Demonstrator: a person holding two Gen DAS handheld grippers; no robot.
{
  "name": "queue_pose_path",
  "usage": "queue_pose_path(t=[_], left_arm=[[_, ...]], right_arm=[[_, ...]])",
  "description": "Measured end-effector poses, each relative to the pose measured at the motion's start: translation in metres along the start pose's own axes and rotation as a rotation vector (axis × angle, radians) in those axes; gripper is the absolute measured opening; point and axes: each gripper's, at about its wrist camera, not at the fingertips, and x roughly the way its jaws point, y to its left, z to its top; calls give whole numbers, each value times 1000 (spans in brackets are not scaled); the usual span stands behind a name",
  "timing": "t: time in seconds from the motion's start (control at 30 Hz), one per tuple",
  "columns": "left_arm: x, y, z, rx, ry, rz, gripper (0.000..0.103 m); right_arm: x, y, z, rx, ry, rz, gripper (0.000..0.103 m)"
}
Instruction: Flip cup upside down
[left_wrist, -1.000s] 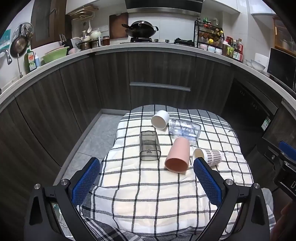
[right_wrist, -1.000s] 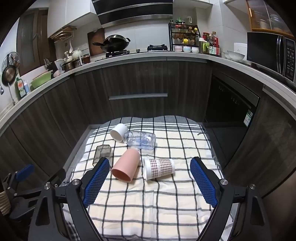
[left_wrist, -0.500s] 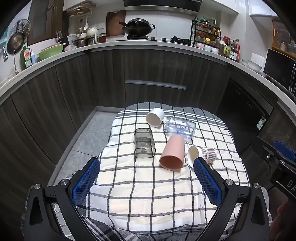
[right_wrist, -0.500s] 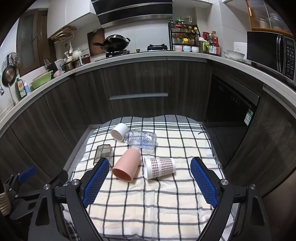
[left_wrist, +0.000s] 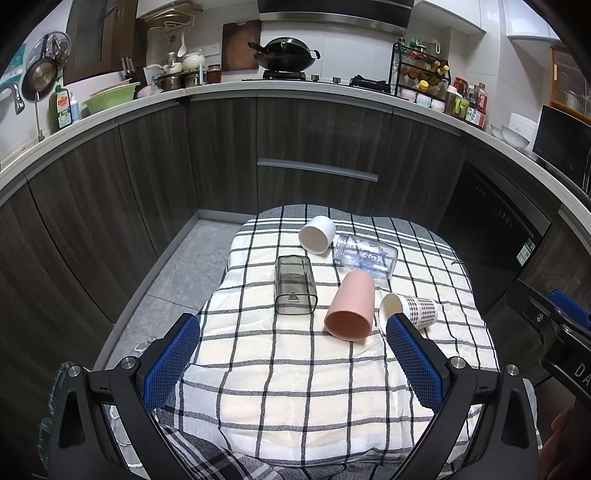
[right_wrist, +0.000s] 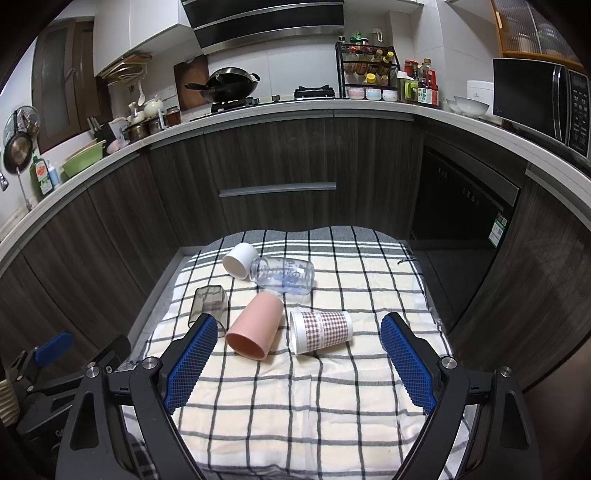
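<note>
Both my grippers hang spread wide with nothing between the blue pads. My left gripper (left_wrist: 293, 334) fills the bottom of its view, and my right gripper (right_wrist: 299, 336) does the same in its own; neither touches any cup. Ahead lies a checked cloth (left_wrist: 314, 387) spread over a low surface, and five vessels lie on their sides on it, clustered in the middle of each frame. The pink cup (left_wrist: 350, 310) sits at centre in the left view, its open mouth turned toward me and down the frame; in the right view the same cup (right_wrist: 255, 326) lies just right of my left-hand pad. Just beside it, to the right, the plaid paper cup (right_wrist: 321, 330) lies with its white mouth facing left toward the pink one, close but whether they touch I cannot tell. Above the pink cup a clear bottle (right_wrist: 282, 275) lies across the cloth, its neck against a white cup (right_wrist: 240, 260) further up and left. A smoky square tumbler (left_wrist: 294, 290) lies left of the pink cup. Dark cabinet fronts (right_wrist: 277, 155) curve across the upper half of the frame.
</note>
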Motion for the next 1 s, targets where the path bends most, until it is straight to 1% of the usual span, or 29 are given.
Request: queue_pose_path(t=[0.3, 1.0], left_arm=[[1, 0, -3, -1, 9, 9, 103], [4, -2, -6, 2, 16, 5, 103]], right_arm=[[0, -1, 1, 2, 1, 2, 92], [-2, -3, 0, 7, 4, -2, 92]])
